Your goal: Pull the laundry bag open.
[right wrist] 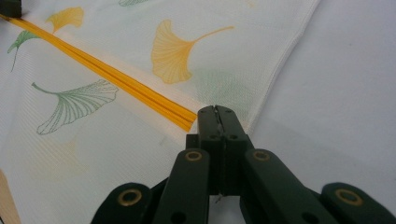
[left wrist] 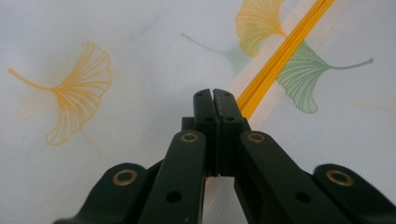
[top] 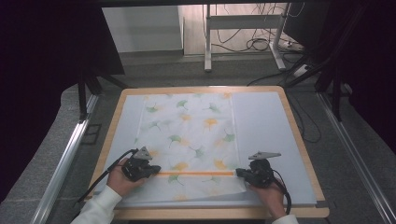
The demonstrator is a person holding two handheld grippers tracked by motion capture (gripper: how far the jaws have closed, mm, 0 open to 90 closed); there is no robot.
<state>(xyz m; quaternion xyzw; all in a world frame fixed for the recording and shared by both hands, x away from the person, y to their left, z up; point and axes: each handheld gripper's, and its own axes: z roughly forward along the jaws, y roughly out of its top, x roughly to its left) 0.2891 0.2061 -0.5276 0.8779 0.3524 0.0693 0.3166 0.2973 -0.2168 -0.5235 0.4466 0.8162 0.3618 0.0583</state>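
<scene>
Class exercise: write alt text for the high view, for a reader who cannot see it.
Seen from above, a person's two hands hold the left gripper and right gripper, both shut, at opposite ends of an orange strip on a white ginkgo-leaf cloth. The cloth lies on a wooden-edged table.

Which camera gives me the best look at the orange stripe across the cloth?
The high view: it shows the orange stripe whole, running between the left gripper and the right gripper. Each gripper view shows part of the stripe running away from its shut jaws.
</scene>
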